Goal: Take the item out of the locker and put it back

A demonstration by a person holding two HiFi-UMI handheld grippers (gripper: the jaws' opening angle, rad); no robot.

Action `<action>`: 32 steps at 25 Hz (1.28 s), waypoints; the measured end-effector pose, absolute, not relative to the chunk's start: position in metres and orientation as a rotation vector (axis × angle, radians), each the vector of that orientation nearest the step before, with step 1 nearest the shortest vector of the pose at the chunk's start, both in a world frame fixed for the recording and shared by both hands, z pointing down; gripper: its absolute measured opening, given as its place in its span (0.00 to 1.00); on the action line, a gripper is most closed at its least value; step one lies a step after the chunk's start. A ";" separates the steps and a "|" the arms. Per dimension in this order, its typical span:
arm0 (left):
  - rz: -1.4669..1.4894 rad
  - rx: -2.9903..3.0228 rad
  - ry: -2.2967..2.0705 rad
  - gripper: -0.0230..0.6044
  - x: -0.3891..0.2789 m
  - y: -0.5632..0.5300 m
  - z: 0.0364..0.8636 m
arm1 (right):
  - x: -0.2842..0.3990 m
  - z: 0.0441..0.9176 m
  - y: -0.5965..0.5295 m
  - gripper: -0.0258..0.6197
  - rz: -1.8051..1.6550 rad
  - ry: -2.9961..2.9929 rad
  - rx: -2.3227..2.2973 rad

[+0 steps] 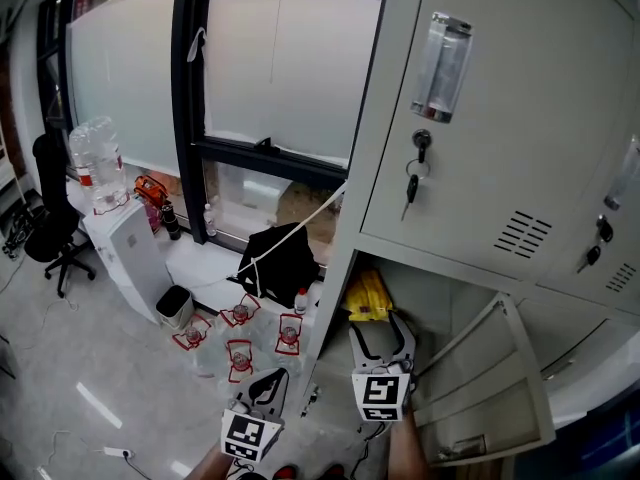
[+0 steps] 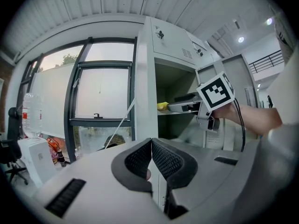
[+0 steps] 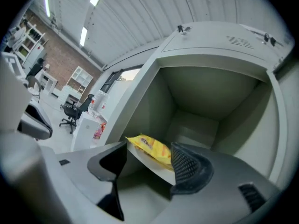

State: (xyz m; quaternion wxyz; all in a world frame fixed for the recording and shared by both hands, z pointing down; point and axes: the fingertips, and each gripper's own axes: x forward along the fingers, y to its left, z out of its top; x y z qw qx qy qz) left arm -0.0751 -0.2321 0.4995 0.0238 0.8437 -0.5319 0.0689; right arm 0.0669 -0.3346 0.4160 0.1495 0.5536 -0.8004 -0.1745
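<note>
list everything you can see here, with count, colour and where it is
locker: one, pale grey, right side, lower compartment open
locker door: one, pale grey, swung open, lower right
packet: one, yellow, inside the open compartment
keys: one bunch, hanging from the upper door's lock
water bottles: two, clear, on the white cabinet, left
office chair: one, black, far left
left claw: one, shut, empty
right claw: one, open, packet ahead, not gripped

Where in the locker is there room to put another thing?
The shelf looks bare right of the packet and behind it. Its front left edge is crowded: the packet lies there, with the open fingers of the right gripper before it.
</note>
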 end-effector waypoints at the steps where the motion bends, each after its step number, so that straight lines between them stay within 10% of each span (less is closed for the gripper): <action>1: 0.212 2.621 -1.639 0.07 -0.074 -0.232 0.498 | 0.071 0.413 -0.329 0.50 -0.466 -2.329 1.615; 32: 0.194 2.907 -1.189 0.07 0.015 -0.158 0.486 | 0.159 0.503 -0.105 0.17 0.021 -2.190 2.136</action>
